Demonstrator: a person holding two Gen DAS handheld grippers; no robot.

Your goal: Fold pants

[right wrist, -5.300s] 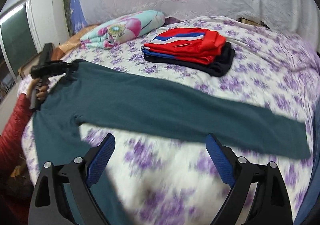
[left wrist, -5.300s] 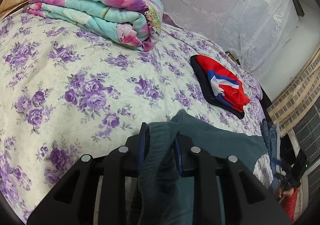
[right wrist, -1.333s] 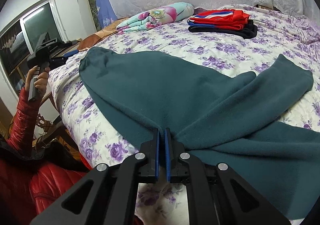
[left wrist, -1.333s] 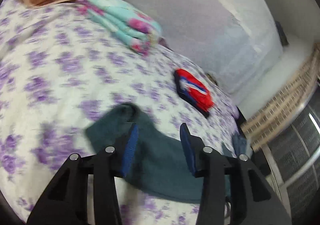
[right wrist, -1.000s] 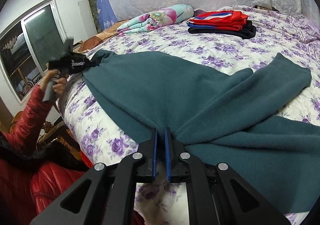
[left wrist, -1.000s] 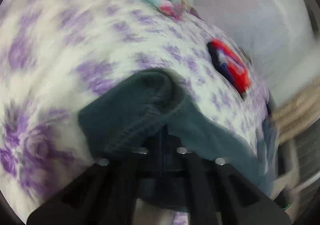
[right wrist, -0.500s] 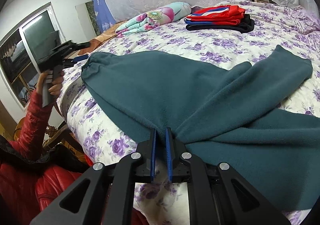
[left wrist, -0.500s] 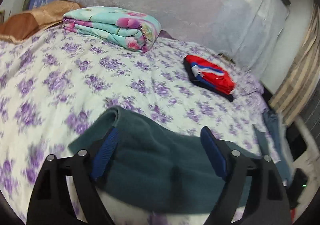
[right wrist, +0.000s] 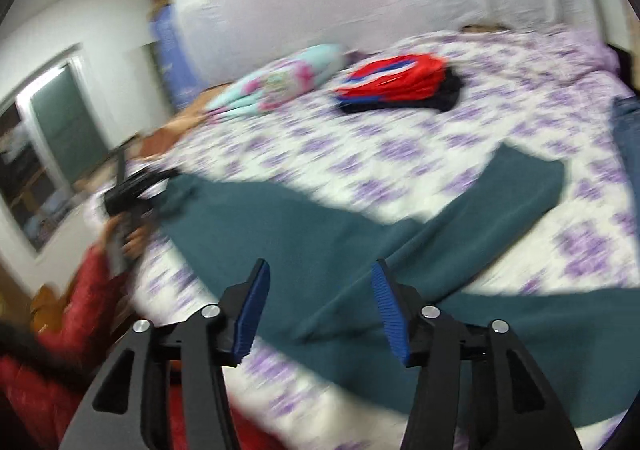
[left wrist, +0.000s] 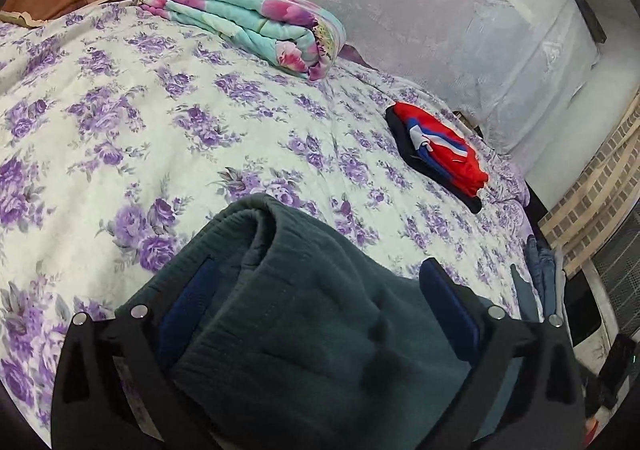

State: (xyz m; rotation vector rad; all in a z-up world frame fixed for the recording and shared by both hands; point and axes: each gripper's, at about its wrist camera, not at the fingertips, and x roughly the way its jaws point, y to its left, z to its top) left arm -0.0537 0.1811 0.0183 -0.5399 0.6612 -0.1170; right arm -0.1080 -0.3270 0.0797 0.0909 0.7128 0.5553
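The big bed (left wrist: 120, 138), with its purple-flower cover, holds everything. The teal pants (right wrist: 360, 234) lie spread across the near side of the bed, waistband at the left edge, one leg bent and reaching toward the far right. At the back of the bed sits a folded flower quilt (left wrist: 248, 22), and well apart from it a small stack of folded red, blue and black clothes (left wrist: 436, 158). The big change is with the right tongs (right wrist: 318, 310): a moment ago they were pinched shut on the pants near the crotch, and now the jaws are spread wide with nothing between them, up above the cloth. The right view is blurry, so they seem to be moving fast. The left tongs (left wrist: 316, 302) were shut on the waistband (left wrist: 256, 234) a second ago; now they are wide open too, and the thick waistband end lies loose between the two blue pads (left wrist: 184, 306), not squeezed. So both tongs have let go. It looks like the pants are laid out and smoothed, and the folding is barely begun. The next job is likely a new grab, maybe of a leg, to bring it over.
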